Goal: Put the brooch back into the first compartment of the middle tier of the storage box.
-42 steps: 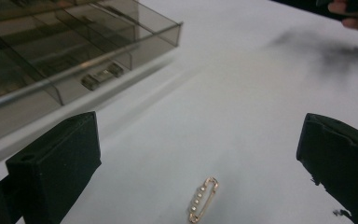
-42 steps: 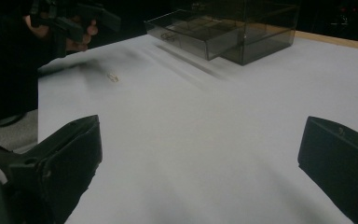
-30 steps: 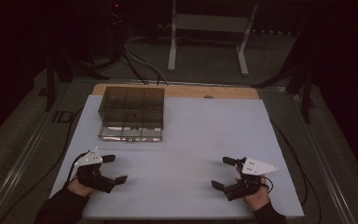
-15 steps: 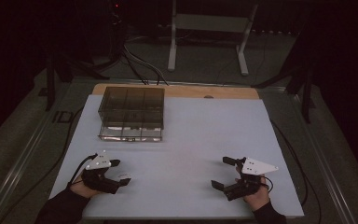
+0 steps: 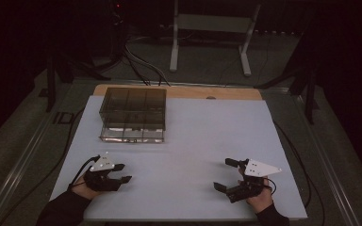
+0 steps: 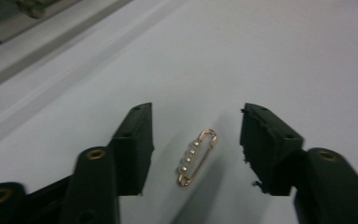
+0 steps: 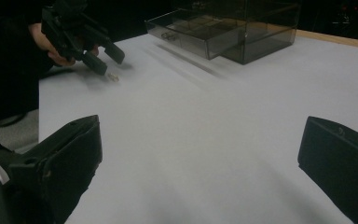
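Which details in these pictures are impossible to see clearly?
- Pin: too small to make out in the high view.
- Drawer box contents: dark smoked walls hide them in the high view; the top edge cuts it off in the right gripper view.
- Left gripper: whether it touches the table is unclear.

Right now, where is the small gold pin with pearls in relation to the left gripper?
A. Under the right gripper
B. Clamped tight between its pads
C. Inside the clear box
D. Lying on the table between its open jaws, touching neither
D: in the left gripper view the pin lies flat on the white table, with a gap to each pad of the left gripper, whose jaws have just been closing.
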The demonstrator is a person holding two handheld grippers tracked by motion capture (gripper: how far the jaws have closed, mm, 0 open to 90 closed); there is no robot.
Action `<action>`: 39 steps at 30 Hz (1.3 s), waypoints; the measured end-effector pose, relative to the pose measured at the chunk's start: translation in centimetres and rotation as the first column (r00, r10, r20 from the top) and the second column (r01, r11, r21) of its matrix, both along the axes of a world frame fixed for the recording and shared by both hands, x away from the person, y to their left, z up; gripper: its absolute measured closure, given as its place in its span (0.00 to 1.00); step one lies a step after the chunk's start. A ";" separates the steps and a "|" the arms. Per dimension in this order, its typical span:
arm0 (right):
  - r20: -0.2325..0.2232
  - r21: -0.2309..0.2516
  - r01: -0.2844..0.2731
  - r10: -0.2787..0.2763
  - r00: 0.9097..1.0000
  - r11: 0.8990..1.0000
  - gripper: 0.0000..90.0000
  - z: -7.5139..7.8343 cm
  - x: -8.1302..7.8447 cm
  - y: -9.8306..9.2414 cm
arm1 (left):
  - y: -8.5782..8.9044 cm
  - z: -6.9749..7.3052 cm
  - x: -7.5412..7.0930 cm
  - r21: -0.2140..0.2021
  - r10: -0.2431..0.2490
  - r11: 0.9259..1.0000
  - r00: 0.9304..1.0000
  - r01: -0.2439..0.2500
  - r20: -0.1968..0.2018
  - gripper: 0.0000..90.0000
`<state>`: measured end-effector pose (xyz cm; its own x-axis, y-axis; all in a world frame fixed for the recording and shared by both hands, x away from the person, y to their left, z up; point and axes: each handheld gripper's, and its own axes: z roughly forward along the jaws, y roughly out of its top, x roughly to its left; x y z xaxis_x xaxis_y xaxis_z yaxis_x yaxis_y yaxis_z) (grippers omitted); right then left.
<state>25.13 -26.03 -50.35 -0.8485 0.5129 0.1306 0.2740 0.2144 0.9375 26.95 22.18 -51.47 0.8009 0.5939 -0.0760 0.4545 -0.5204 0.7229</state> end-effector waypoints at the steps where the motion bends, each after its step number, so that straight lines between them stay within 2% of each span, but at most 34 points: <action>1: 0.000 0.003 0.000 0.000 1.000 1.000 0.00 0.0 0.0 0.0 | 0.0 -0.1 0.0 0.003 -0.001 1.000 1.000 0.001 -0.003 0.58; 5: -0.001 -0.001 -0.001 0.001 1.000 1.000 0.00 0.0 0.0 0.0 | -0.1 -0.3 0.1 0.029 -0.004 1.000 1.000 0.004 -0.015 0.68; 7: -0.001 0.004 0.000 0.000 1.000 1.000 0.00 0.0 0.1 0.0 | -0.1 -0.4 0.2 0.025 0.001 1.000 1.000 -0.001 -0.015 0.71; 14: -0.003 0.006 0.000 0.000 1.000 1.000 0.00 0.0 0.1 0.0 | -0.5 -0.6 0.1 0.063 -0.010 0.998 1.000 0.011 -0.002 0.81; 22: 0.002 -0.004 0.000 0.000 1.000 1.000 0.00 0.0 0.0 0.0 | -0.3 -0.6 0.3 0.070 -0.009 0.997 1.000 0.011 -0.019 0.94; 29: 0.003 -0.003 0.001 -0.001 1.000 1.000 0.00 0.0 0.0 0.0 | -0.4 -0.4 0.2 0.078 0.000 0.997 1.000 0.002 -0.023 0.96; 31: -0.001 0.005 0.003 -0.003 1.000 1.000 0.00 0.0 0.1 0.0 | -0.5 -0.4 0.1 0.090 -0.005 0.996 1.000 0.005 -0.010 0.96; 32: 0.003 0.001 0.002 -0.002 1.000 1.000 0.00 0.0 0.0 0.0 | -0.4 -0.2 0.0 0.087 -0.011 0.996 1.000 0.011 0.004 0.97; 33: 0.004 0.003 0.002 -0.002 1.000 1.000 0.00 0.1 0.0 0.0 | -0.4 -0.1 0.0 0.066 -0.010 0.998 1.000 0.010 0.006 0.97; 35: 0.005 0.005 0.002 -0.002 1.000 1.000 0.00 0.1 0.0 -0.1 | -0.4 0.2 -0.1 0.067 -0.014 0.998 1.000 0.013 0.016 0.97; 39: 0.005 0.001 0.001 -0.001 1.000 1.000 0.00 0.1 0.0 -0.1 | -0.5 0.4 -0.2 0.067 -0.027 0.997 1.000 0.027 0.012 0.97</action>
